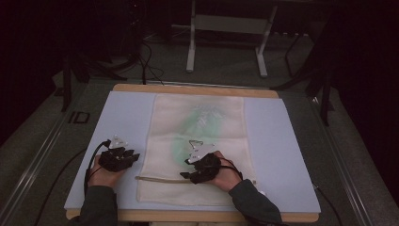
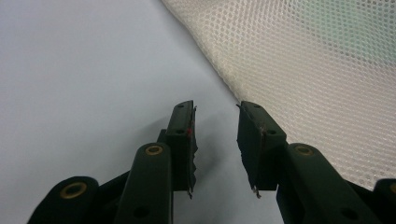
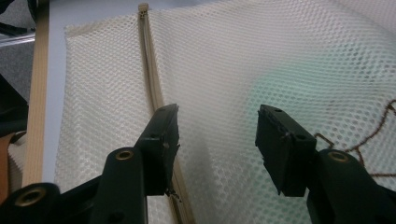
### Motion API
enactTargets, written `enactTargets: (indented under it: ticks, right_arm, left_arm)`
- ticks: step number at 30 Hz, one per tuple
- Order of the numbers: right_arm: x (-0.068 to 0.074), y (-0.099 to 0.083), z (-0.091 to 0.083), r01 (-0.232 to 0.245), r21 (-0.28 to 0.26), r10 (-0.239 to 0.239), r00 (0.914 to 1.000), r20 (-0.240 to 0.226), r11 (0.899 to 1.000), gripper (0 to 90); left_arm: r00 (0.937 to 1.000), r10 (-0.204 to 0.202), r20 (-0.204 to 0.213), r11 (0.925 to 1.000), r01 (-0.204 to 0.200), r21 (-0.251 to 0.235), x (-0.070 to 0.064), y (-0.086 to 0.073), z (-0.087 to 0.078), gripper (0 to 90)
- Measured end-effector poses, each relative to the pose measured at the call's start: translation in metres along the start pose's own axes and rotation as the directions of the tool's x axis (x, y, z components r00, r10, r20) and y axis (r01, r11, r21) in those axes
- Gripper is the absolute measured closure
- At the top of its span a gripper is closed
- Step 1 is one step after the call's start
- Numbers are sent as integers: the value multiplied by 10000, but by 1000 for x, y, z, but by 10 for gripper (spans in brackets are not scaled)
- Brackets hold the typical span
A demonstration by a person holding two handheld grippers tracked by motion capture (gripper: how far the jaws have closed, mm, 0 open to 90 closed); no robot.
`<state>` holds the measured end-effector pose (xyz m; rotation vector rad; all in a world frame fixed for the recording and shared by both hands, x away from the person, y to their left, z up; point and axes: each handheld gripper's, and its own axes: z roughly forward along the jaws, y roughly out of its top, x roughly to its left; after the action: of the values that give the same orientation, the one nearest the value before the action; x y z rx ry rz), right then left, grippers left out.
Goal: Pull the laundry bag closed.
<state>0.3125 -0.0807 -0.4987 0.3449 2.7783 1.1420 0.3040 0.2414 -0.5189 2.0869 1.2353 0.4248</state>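
A cream mesh laundry bag (image 1: 197,141) lies flat on a pale blue mat (image 1: 127,117); something green (image 1: 200,125) shows through the mesh. A beige zipper (image 1: 160,179) runs across the bag near its front end. My left gripper (image 1: 134,157) rests on the mat just left of the bag's edge, open and empty; the mesh edge (image 2: 299,70) runs past its right jaw. My right gripper (image 1: 186,175) hovers over the bag at the zipper (image 3: 152,70), open, with the zipper passing under its left jaw and the green patch (image 3: 299,84) ahead.
The mat lies on a wooden board (image 1: 193,89) whose far edge shows. Behind the table stands a white metal frame (image 1: 226,33) with cables on the floor. Grey table surface (image 1: 56,141) flanks the mat on both sides.
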Motion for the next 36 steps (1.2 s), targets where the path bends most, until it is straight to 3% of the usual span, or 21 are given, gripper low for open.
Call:
enactTargets:
  ticks: [36]
  right_arm:
    - [15,23,32,438,99,-432,9978,-511,9990,500]
  left_arm:
    - [10000,-33,26,10000,33,46,1,0,0,658]
